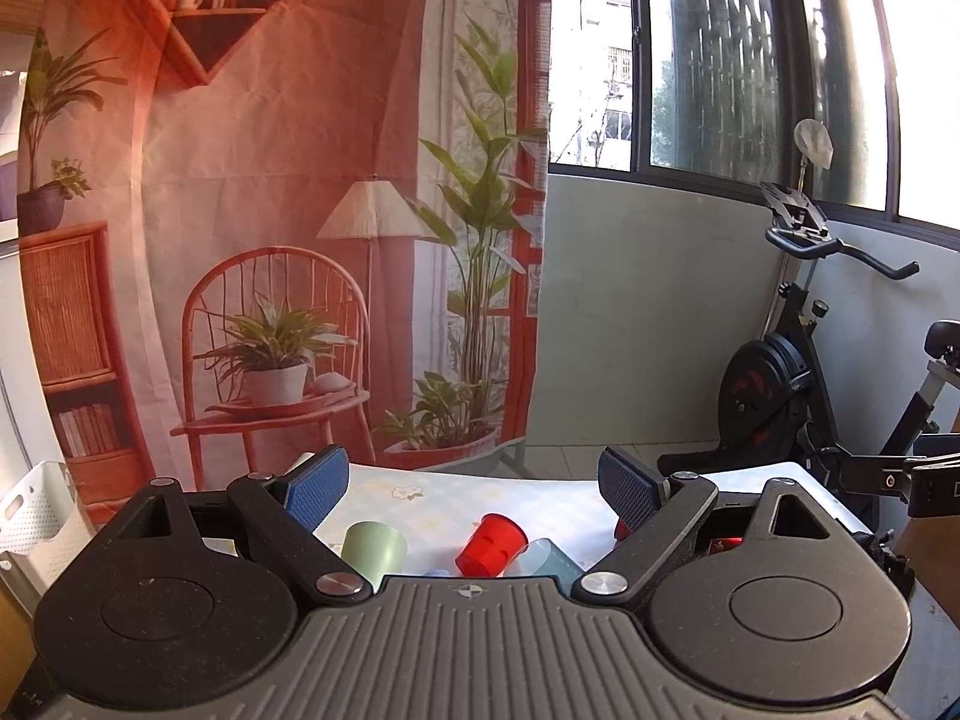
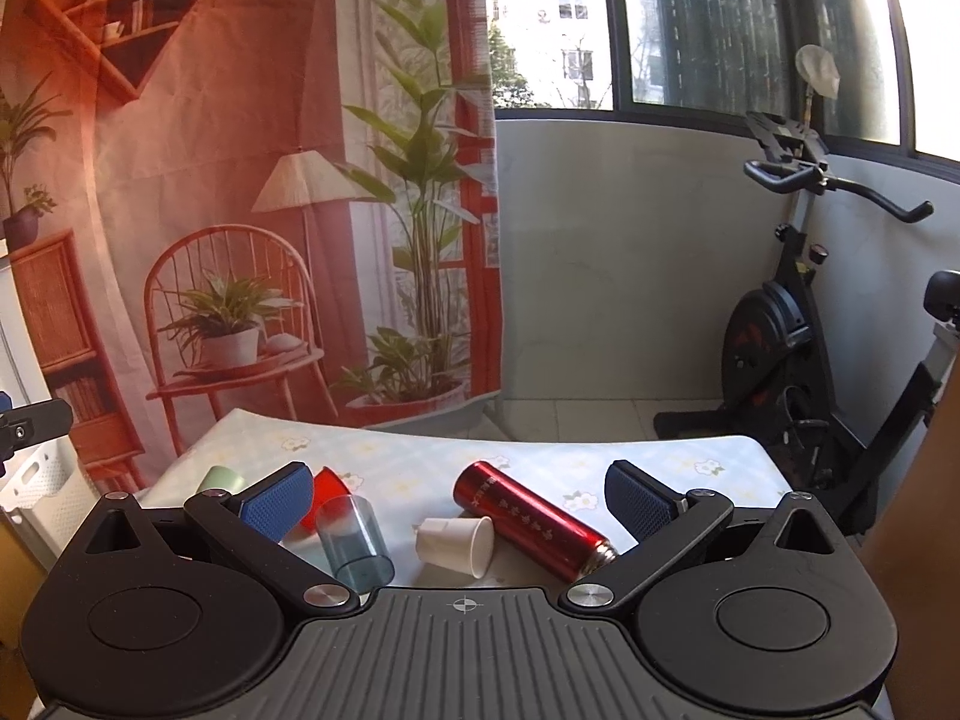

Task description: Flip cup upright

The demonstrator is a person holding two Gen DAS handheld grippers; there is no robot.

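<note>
Several cups lie on the flowered table (image 2: pixel 420 456). In the right wrist view a white paper cup (image 2: pixel 457 545) lies on its side, mouth to the right. A clear blue cup (image 2: pixel 354 543) lies tipped beside it, with a red cup (image 2: pixel 324 495) and a green cup (image 2: pixel 221 479) behind my left finger. In the left wrist view the green cup (image 1: pixel 375 551) stands mouth down, the red cup (image 1: pixel 492 545) lies on its side, and the blue cup (image 1: pixel 549 561) lies beside it. My left gripper (image 1: pixel 474 489) and right gripper (image 2: pixel 459 501) are open and empty, above the cups.
A red metal flask (image 2: pixel 531 519) lies on its side right of the white cup. A white slotted basket (image 1: pixel 36 516) stands left of the table. An exercise bike (image 2: pixel 798 324) stands at the right, a printed backdrop curtain (image 2: pixel 240 180) behind the table.
</note>
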